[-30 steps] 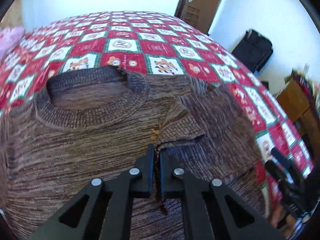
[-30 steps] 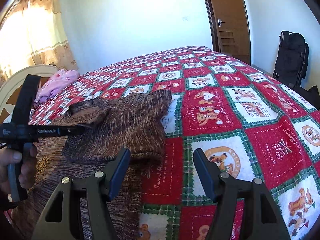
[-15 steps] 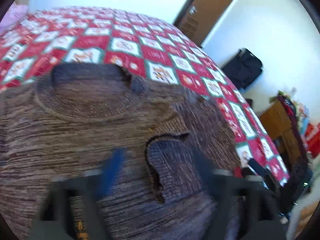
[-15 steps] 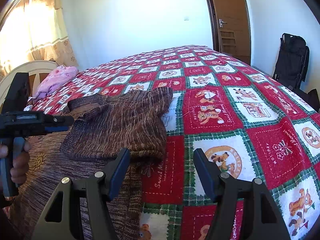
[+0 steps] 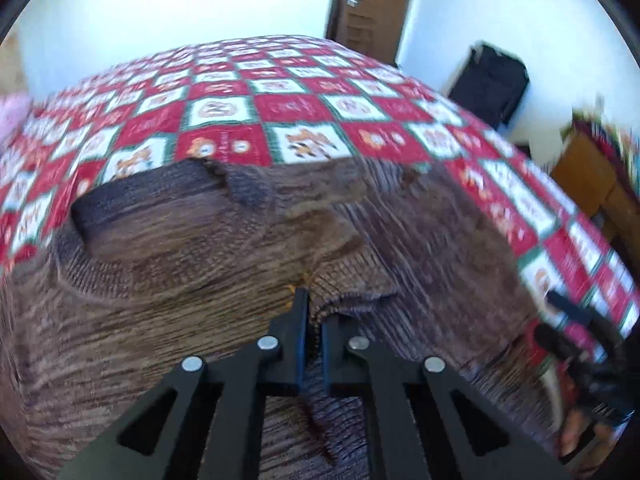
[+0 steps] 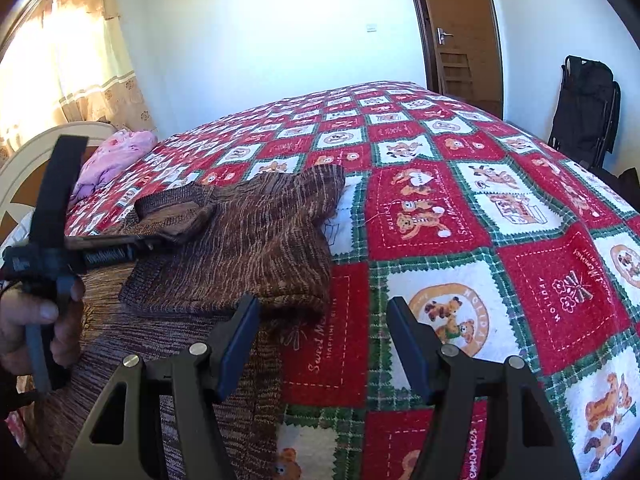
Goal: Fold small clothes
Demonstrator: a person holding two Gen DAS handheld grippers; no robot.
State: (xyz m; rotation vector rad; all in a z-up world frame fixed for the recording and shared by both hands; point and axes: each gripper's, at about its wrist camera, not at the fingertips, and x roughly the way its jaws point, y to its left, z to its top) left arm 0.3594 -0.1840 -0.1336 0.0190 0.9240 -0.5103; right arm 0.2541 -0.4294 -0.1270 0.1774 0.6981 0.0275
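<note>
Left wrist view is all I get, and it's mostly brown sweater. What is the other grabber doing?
Observer: The right gripper is open and holds nothing, with one finger over the sweater and the other over the bedspread.
Operator: What's off to the left, past my picture?
Observer: A sunlit curtain behind a white headboard.
Operator: Any other clothes around?
Observer: A pink garment lies bundled on the bedspread near that headboard.

Patchwork bedspread (image 6: 440, 240), door (image 6: 460, 40), curtain (image 6: 80, 60)
</note>
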